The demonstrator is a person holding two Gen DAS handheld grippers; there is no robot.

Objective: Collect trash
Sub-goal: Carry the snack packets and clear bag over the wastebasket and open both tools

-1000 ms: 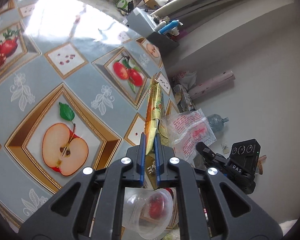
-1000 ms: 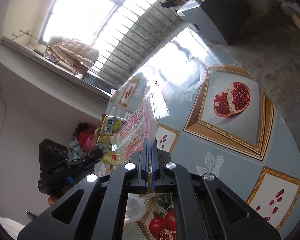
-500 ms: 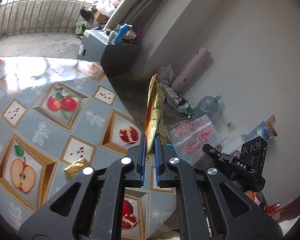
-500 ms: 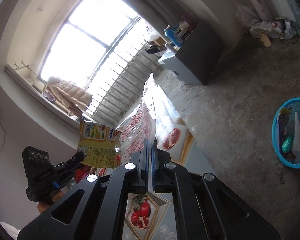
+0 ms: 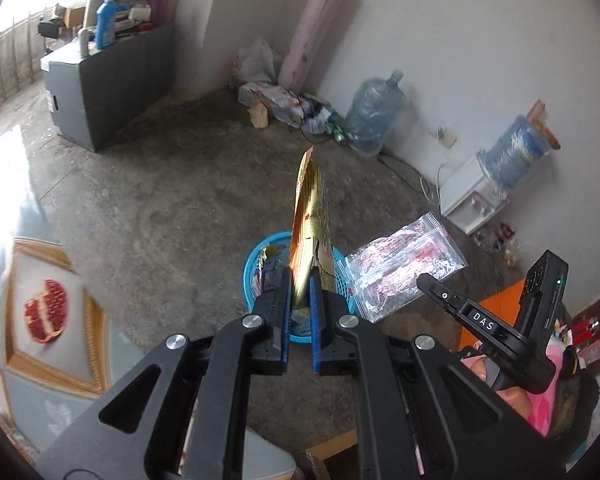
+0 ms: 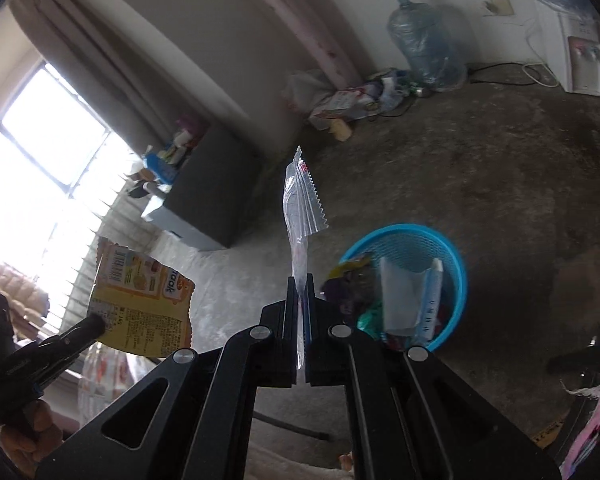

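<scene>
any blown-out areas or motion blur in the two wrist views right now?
Left wrist: window top-left and tablecloth edge blown out; pomegranate print smeared; gold wrapper sharp. Right wrist: window clipped white; blue basket slightly soft; clear bag crisp.

The wrapper (image 5: 310,232) hides part of the basket (image 5: 256,264). The table (image 5: 52,320) is cut off at the left edge. The trash in the basket is too jumbled to name.
</scene>
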